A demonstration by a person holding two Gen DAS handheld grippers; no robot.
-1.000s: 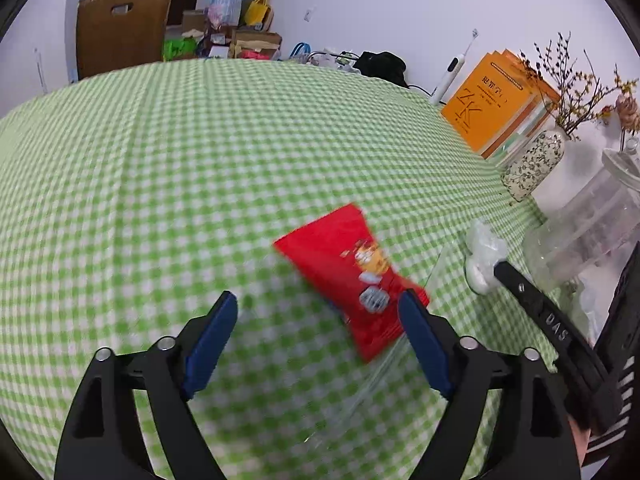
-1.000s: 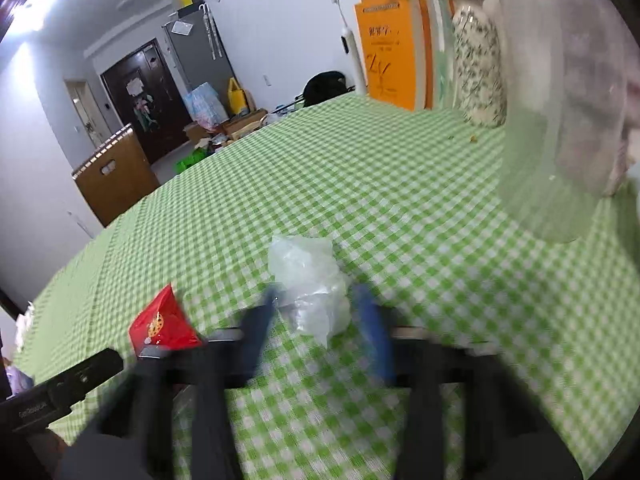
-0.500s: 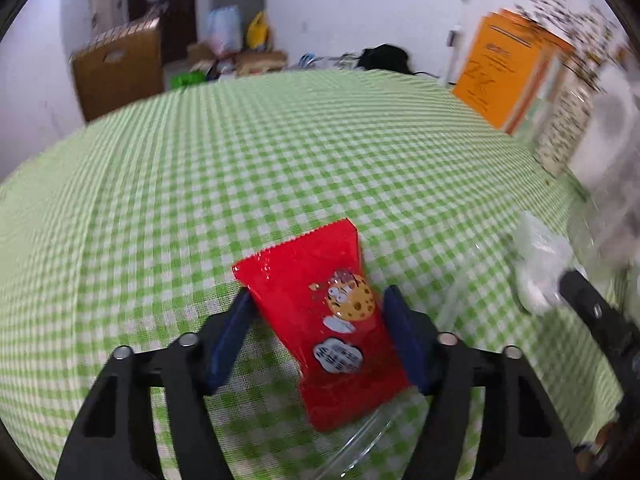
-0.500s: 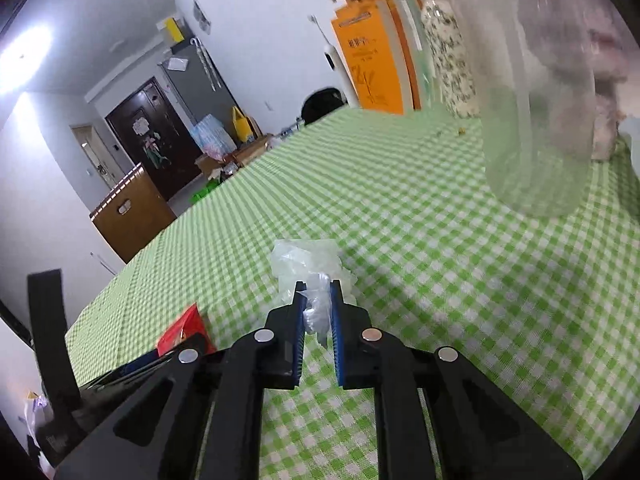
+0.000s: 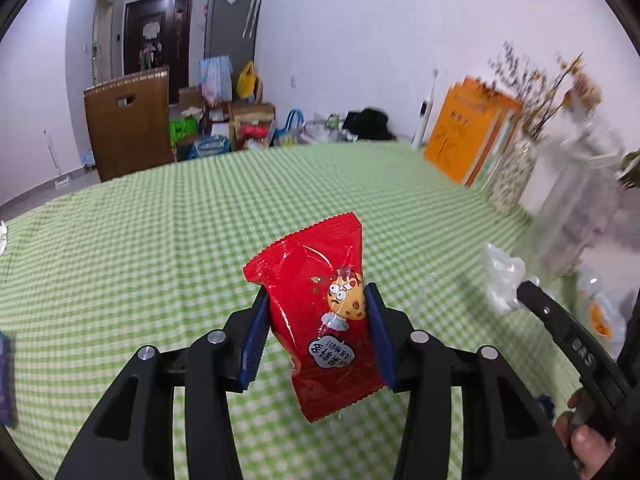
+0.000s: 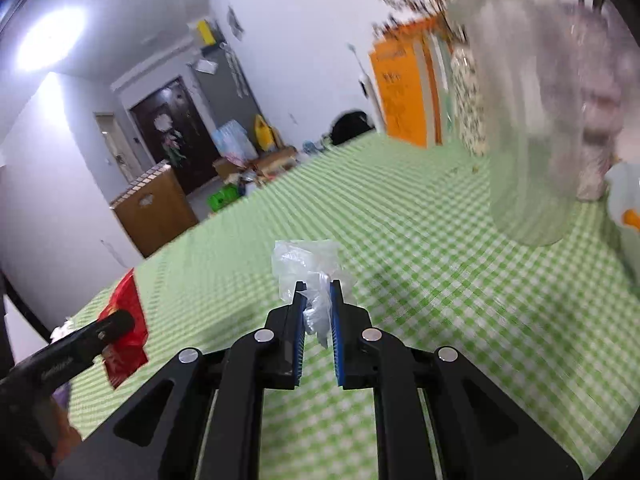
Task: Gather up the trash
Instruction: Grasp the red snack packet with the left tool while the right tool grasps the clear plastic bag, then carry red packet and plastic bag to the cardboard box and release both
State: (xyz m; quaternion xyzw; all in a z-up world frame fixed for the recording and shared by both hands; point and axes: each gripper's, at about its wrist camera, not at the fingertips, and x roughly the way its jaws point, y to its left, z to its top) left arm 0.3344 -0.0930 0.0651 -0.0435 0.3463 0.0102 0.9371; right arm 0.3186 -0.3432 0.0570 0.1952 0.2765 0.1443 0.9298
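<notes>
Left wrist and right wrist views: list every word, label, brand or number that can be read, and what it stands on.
"DAS": white letters on the arm of the right tongs, seen from the left wrist view.
Red snack packet: Chinese characters in a speech bubble, upside down, not legible to me.
Orange books: cover print blurred, unreadable.
Arm of the left tongs: faint lettering, too blurred to read.
Nothing else is legible.

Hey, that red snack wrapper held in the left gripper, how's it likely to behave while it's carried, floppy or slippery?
The red snack wrapper is probably light and somewhat floppy: it creases between the left gripper pads, whose jaws are closing on it. Its film looks glossy, so it may slip. Its upper end stands unsupported above the pads, so it keeps some stiffness.
</notes>
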